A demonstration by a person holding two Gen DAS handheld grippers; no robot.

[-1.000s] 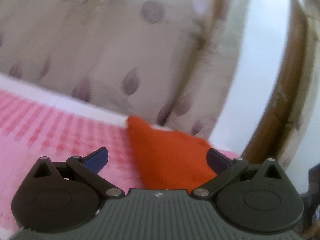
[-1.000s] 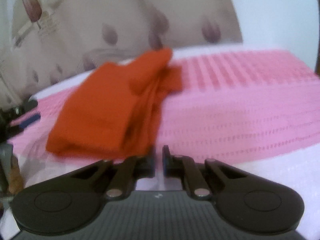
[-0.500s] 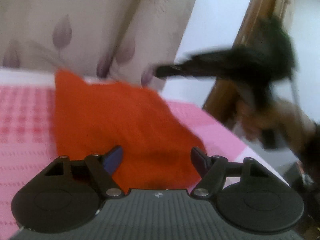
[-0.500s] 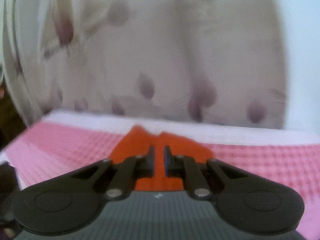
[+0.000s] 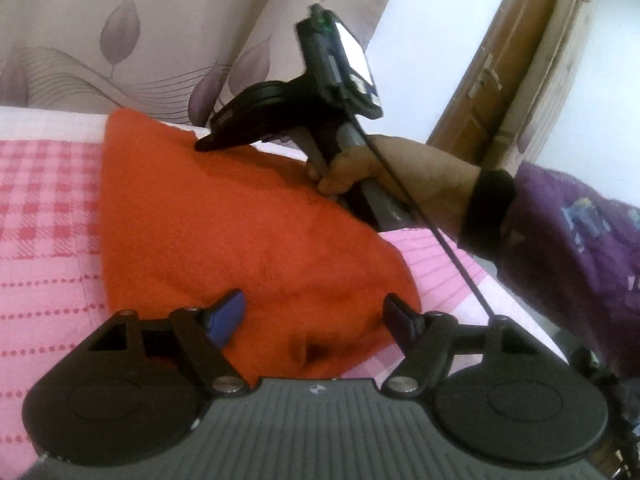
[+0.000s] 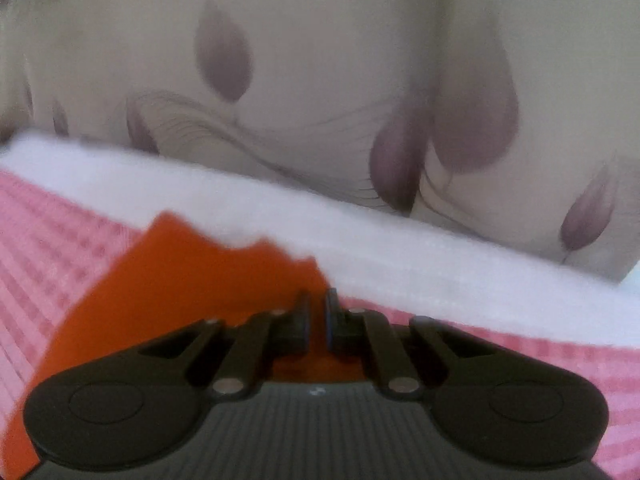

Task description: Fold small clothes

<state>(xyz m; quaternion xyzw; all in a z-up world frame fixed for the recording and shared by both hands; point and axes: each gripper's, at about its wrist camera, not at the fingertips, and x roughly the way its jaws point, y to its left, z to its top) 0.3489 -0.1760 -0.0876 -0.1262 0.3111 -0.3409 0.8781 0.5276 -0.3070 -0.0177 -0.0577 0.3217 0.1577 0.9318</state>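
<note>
An orange garment (image 5: 224, 236) lies folded on the pink checked bed cover (image 5: 44, 216). My left gripper (image 5: 314, 316) is open, its jaws wide apart over the garment's near edge, holding nothing. My right gripper (image 6: 316, 314) has its jaws nearly together with a thin gap, low over the garment's (image 6: 172, 280) far right corner. In the left wrist view the right gripper (image 5: 202, 146) points its tip at the garment's far edge, held by a hand. I cannot tell whether cloth sits between its jaws.
A leaf-patterned curtain (image 5: 120, 36) hangs behind the bed. The white mattress edge (image 6: 400, 248) runs along the far side. A wooden door frame (image 5: 484, 76) stands at the right. The person's purple-sleeved arm (image 5: 568, 240) reaches in from the right.
My right gripper has come down onto the garment's far right corner, its jaws still nearly together. My left gripper has closed in on the near edge and stayed open.
</note>
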